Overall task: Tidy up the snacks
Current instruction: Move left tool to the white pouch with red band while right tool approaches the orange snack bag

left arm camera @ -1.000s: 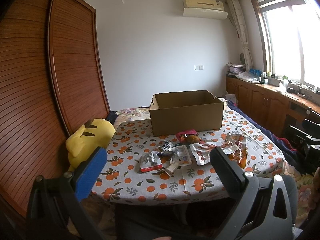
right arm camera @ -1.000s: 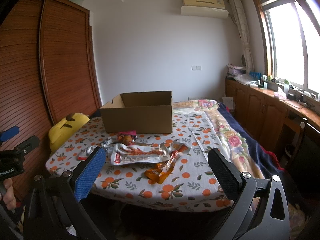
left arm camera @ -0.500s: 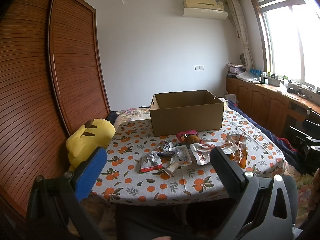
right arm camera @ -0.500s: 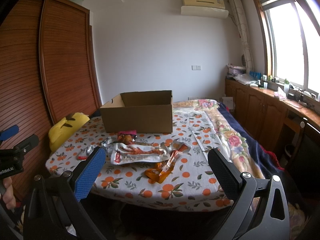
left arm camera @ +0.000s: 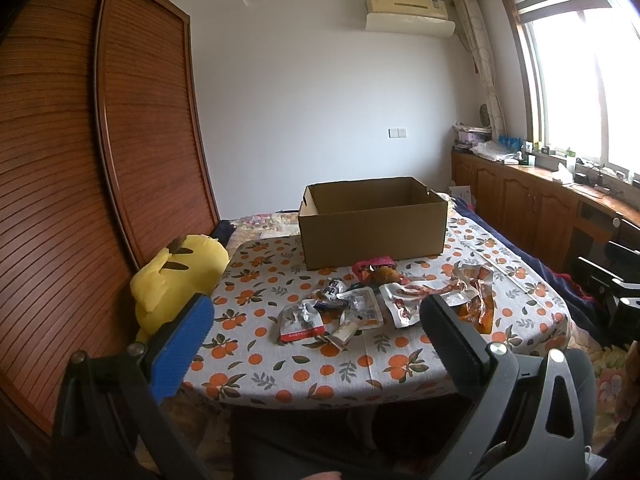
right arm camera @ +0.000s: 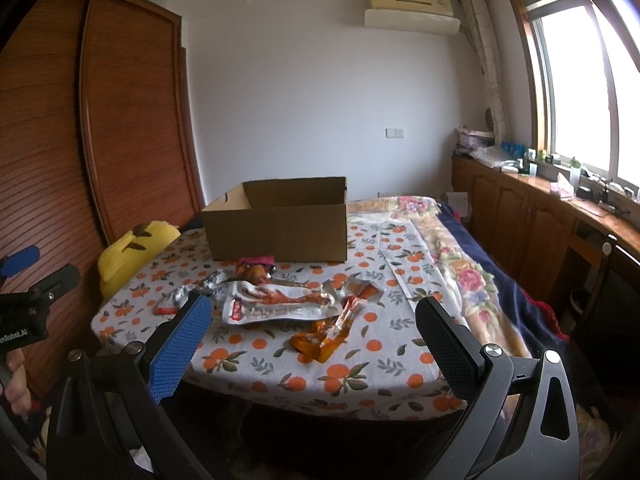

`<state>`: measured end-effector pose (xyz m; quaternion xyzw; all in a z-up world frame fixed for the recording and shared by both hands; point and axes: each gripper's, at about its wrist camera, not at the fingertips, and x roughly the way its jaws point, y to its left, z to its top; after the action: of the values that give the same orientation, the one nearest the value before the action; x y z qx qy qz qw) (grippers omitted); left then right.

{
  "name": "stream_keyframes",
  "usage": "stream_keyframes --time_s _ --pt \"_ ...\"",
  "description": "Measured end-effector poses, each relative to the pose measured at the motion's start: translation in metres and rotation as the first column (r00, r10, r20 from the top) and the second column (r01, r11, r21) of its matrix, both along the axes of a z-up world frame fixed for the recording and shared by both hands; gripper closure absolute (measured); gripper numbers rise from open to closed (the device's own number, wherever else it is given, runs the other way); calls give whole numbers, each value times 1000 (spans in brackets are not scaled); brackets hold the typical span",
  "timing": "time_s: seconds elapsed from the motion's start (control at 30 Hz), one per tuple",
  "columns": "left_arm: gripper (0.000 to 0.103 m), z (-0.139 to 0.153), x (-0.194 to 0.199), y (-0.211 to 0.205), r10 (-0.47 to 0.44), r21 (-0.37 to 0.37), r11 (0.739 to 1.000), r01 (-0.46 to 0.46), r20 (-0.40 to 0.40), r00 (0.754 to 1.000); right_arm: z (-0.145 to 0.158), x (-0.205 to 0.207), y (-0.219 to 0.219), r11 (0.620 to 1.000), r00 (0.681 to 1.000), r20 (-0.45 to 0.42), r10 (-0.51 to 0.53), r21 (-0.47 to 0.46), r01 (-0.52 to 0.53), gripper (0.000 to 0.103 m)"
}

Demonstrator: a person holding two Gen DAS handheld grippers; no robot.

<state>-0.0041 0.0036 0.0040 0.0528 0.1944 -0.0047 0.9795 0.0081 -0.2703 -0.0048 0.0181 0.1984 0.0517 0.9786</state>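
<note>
Nothing packed as far as can be seen. Cardboard box (left arm camera: 372,222) open at the far side of the table (left arm camera: 280,376), flaps down, visible inner walls bare, floor hidden behind the near wall. Snack packets in a loose heap just in front of the box, on the orange-print cloth: a silver packet with a red strip (left arm camera: 301,321) nearest the left edge of the heap, a clear flat packet (left arm camera: 362,307) beside it, a pink wrapper (left arm camera: 374,265) almost touching the box wall, a long clear-and-red pack (right arm camera: 276,302) across the middle, an orange wrapper (right arm camera: 320,338) closest to the near right rim. Left gripper (left arm camera: 316,344) back from the near edge, above the table rim, jaws spread wide, nothing between them. Right gripper (right arm camera: 312,344) likewise short of the table, jaws wide apart, empty. Yellow plush toy (left arm camera: 176,280) off the table's left side, against the wooden wardrobe (left arm camera: 100,180). Judged at the very start: every packet left to lift and drop in the box, first reach not yet made. Orange wrapper probably the easiest opener for the right side, silver packet for the left.
</note>
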Motion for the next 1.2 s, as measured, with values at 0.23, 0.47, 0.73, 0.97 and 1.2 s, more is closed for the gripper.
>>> stream_keyframes --time_s 0.23,0.47,0.73,0.97,1.2 --pt "0 -13 4 -1 1 5 1000 -1 -28 1000 -10 1 2 1000 1000 -24 6 -1 -6 0" --pt "0 -28 19 1 4 3 1000 -4 -62 998 -23 12 5 1000 998 -57 22 -7 -23 0" --pt "0 -52 63 15 15 -12 1000 -17 -122 992 -43 43 8 997 994 -84 71 -28 -73 0" --pt "0 -82 118 27 15 -4 1000 -16 -200 980 -67 90 12 992 984 -138 114 -37 -121 0" --pt "3 -106 162 40 -9 -96 995 -20 -298 954 -88 124 7 992 973 -205 111 -38 -121 0"
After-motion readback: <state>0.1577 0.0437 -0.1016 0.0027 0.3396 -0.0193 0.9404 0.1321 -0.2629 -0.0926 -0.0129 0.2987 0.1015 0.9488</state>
